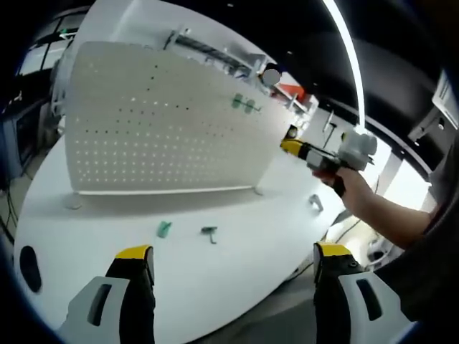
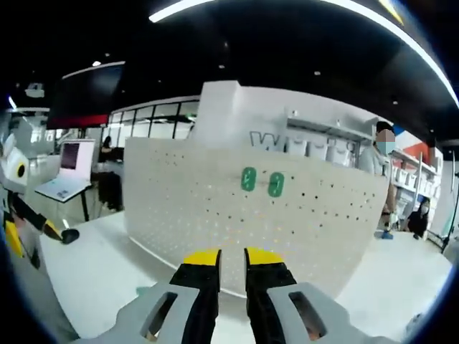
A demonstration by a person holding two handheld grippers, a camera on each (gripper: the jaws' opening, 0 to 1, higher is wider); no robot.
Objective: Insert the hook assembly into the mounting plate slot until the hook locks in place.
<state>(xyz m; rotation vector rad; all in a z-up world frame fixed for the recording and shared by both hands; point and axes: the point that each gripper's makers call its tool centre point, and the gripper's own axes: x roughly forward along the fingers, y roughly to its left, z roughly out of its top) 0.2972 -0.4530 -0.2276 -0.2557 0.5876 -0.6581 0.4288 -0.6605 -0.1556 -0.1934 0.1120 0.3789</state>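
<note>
Left claw (image 1: 233,261) open wide, jaws far apart, yellow-tipped, black and grey plastic, holding nothing. Just ahead of it, on the smooth white table (image 1: 237,287), two small loose parts: a green piece (image 1: 164,228) a little to the left and a dark hook (image 1: 209,233) near the middle. Further ahead, upright white pegboard (image 1: 158,129), matte, full of small round holes in rows, with two green oval plates (image 2: 262,181) already fixed on it, straight ahead and above the right claw. Right claw (image 2: 232,256) nearly closed, only a narrow gap, apparently gripping nothing. Judging from this, insertion not yet done: hook not picked up, well apart from the board. Left to do: grasp, carry, push into slot, lock.
</note>
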